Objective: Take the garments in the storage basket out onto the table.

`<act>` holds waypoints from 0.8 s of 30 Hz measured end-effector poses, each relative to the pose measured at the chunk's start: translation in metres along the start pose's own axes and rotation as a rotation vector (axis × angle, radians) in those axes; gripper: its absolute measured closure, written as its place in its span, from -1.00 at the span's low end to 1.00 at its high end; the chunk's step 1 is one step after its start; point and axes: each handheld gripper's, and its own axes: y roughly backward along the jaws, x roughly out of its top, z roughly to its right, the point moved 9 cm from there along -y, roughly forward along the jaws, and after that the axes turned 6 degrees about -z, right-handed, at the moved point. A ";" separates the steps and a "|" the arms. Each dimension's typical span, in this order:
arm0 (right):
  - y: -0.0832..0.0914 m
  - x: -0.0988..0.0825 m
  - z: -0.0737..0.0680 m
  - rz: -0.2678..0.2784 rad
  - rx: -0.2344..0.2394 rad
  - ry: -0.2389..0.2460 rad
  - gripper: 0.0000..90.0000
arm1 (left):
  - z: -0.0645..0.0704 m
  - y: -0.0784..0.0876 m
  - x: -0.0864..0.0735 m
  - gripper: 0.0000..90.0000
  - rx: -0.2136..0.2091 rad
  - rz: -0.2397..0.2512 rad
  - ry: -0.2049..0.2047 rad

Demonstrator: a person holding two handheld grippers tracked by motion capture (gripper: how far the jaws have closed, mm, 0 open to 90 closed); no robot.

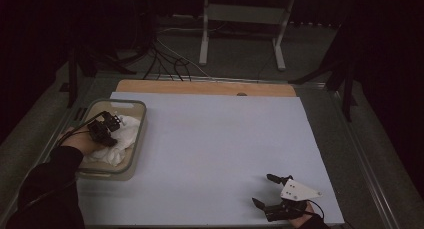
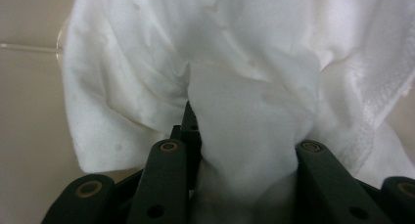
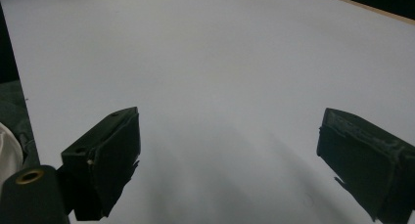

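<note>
1. The left gripper [image 1: 111,125] sits inside a shallow tray [image 1: 138,134] at the left edge of the surface [image 1: 210,144], reaching down into a crumpled white cloth [image 1: 127,129].
2. In the left gripper view, its fingers [image 2: 169,170] are clenched on a bunched fold of the white cloth [image 2: 244,121], which wells up between them and spreads out beyond.
3. The cloth lies in the tray, filling most of its middle and near part; the tray's far rim is bare.
4. The right gripper [image 1: 264,190] rests low over the near right corner of the surface, well apart from the tray.
5. In the right gripper view, its fingers [image 3: 110,155] stand wide and released, with bare pale surface [image 3: 220,77] between them.
</note>
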 end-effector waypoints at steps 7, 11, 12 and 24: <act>0.000 0.000 0.000 -0.002 -0.002 0.000 -0.80 | -0.002 0.018 -0.007 0.59 -0.026 0.100 0.005; 0.000 0.000 0.001 -0.004 -0.006 0.002 -0.80 | -0.003 0.032 -0.010 0.59 -0.050 0.157 0.008; 0.000 0.000 0.001 -0.001 -0.004 0.001 -0.80 | -0.004 0.035 -0.011 0.59 -0.054 0.165 -0.002; 0.001 0.000 0.001 -0.002 -0.008 0.000 -0.80 | -0.010 0.078 -0.027 0.59 -0.078 0.288 -0.031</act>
